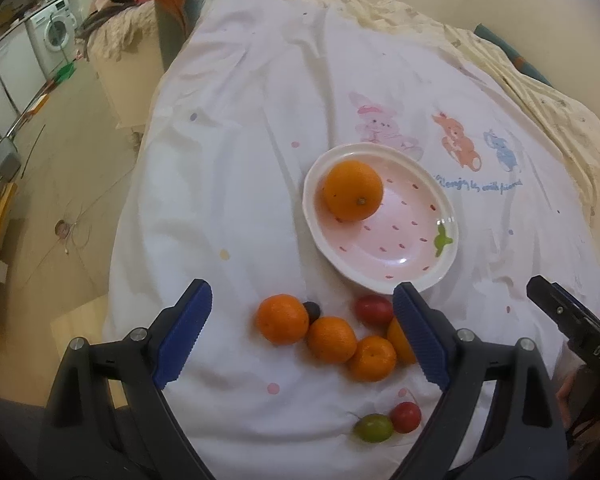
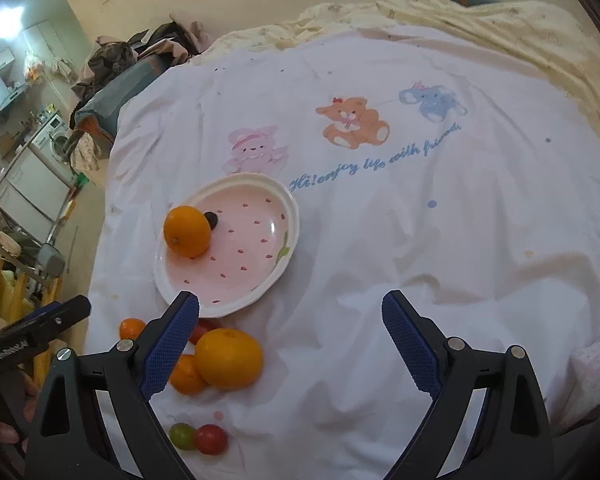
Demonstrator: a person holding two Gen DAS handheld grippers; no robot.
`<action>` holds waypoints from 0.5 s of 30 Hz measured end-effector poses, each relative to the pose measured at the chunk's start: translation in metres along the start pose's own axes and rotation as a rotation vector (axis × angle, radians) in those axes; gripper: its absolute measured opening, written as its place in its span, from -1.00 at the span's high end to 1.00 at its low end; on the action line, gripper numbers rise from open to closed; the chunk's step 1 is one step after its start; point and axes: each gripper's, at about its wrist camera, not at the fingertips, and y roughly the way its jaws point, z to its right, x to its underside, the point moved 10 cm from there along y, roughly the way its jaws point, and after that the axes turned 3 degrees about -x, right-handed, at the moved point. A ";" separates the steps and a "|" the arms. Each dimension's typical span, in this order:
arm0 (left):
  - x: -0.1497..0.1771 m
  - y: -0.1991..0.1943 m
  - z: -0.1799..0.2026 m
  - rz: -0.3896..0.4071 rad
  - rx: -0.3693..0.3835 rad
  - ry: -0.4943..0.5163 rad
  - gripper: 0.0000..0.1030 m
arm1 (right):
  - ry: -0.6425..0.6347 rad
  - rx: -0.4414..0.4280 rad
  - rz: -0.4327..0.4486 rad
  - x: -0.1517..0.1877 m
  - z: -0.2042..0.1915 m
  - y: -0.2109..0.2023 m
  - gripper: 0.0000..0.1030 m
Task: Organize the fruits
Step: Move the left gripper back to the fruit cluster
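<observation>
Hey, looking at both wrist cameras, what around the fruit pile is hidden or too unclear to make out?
- Left wrist view: large orange, mostly hidden behind the left gripper finger.
- Right wrist view: red tomato and mandarin, partly hidden by the right gripper finger.
- Left wrist view: small dark fruit beside a mandarin, too small to identify.

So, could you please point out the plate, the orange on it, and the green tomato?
plate (image 1: 396, 258): left wrist view, bare pink bottom.
orange (image 1: 353, 191): left wrist view, middle of peel.
green tomato (image 1: 374, 428): left wrist view, middle of skin.
</observation>
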 end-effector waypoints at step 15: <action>0.028 0.056 -0.024 -0.240 -0.028 -0.158 -0.70 | 0.149 -0.040 -0.093 0.008 0.019 0.019 -0.85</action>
